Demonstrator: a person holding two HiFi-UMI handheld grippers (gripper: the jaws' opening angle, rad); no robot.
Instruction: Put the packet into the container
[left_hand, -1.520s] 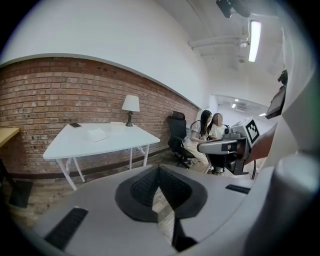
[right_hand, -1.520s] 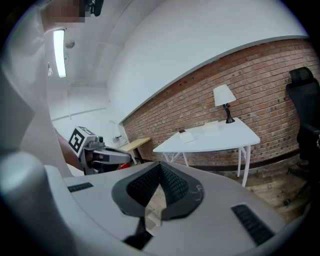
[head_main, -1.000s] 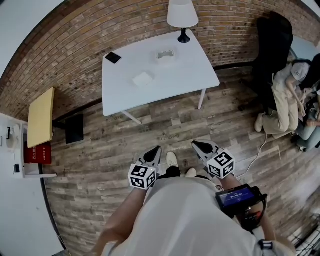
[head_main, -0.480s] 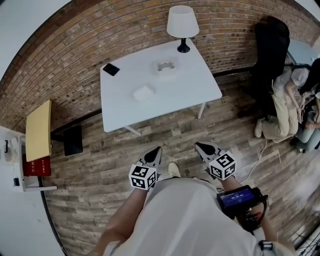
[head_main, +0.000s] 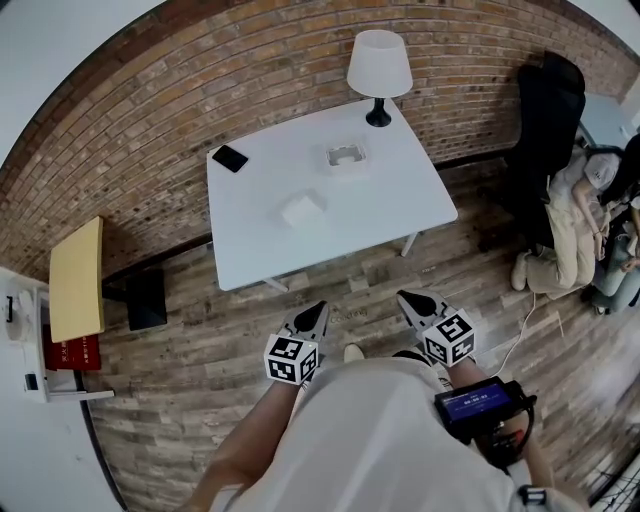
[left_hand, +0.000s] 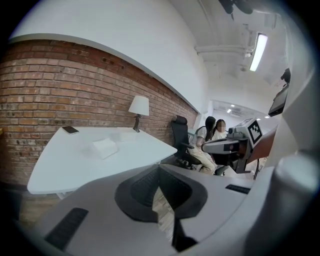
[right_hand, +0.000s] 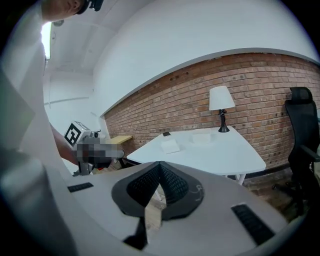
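A white packet (head_main: 302, 210) lies near the middle of the white table (head_main: 400, 210); it also shows as a packet (left_hand: 104, 147) in the left gripper view and a packet (right_hand: 170, 145) in the right gripper view. A small clear container (head_main: 345, 157) sits further back, toward the lamp. My left gripper (head_main: 314, 311) and right gripper (head_main: 408, 300) are held close to the person's body, over the wood floor in front of the table, well short of the packet. Both are shut with nothing between their jaws.
A white lamp (head_main: 379, 66) stands at the table's far edge and a black phone (head_main: 230, 158) lies at its far left corner. A black office chair (head_main: 550, 110) and seated people are at the right. A yellow side table (head_main: 76, 280) stands at the left by the brick wall.
The view has moved toward the table, which now sits lower and closer in the head view. Both grippers stay shut near the body.
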